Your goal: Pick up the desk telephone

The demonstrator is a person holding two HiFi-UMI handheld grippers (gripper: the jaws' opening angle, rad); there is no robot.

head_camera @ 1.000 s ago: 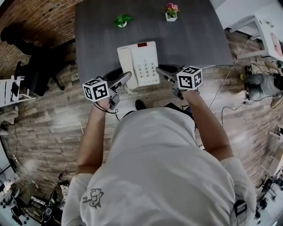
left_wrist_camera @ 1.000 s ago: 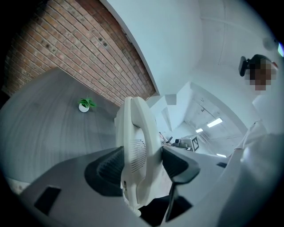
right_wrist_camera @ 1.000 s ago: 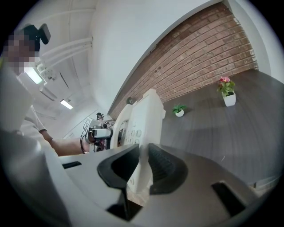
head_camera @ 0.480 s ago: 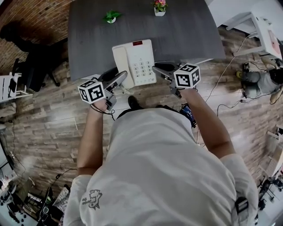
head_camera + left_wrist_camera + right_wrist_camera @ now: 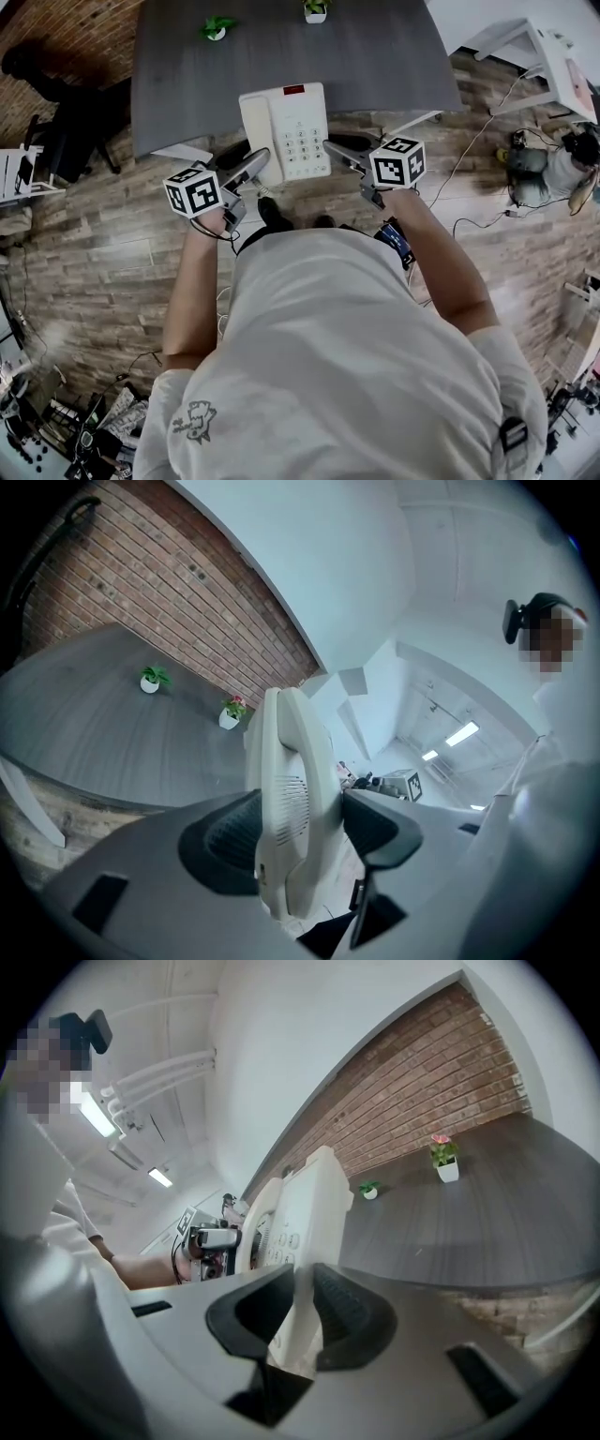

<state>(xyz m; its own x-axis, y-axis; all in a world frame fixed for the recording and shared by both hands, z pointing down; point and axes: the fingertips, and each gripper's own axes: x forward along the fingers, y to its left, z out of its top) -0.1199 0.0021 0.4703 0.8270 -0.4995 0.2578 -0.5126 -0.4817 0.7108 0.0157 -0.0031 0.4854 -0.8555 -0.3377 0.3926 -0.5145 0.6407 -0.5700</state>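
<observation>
The white desk telephone (image 5: 284, 131) with handset and keypad hangs between my two grippers, half over the near edge of the grey desk (image 5: 375, 56). My left gripper (image 5: 255, 165) is shut on its handset side; in the left gripper view the pads press the telephone (image 5: 291, 789) between them at the left gripper (image 5: 300, 829). On the keypad side, my right gripper (image 5: 335, 149) is shut on the edge; the right gripper view shows the thin edge of the telephone (image 5: 305, 1213) pinched in the right gripper (image 5: 302, 1314).
Two small potted plants (image 5: 216, 26) (image 5: 315, 9) stand at the desk's far edge. A black chair (image 5: 56, 103) is left of the desk, a white stand (image 5: 548, 56) to the right. Cables (image 5: 478, 178) run over the wooden floor.
Both grippers have carried the telephone back toward the person, from over the desk top to across its near edge. The grips have not changed.
</observation>
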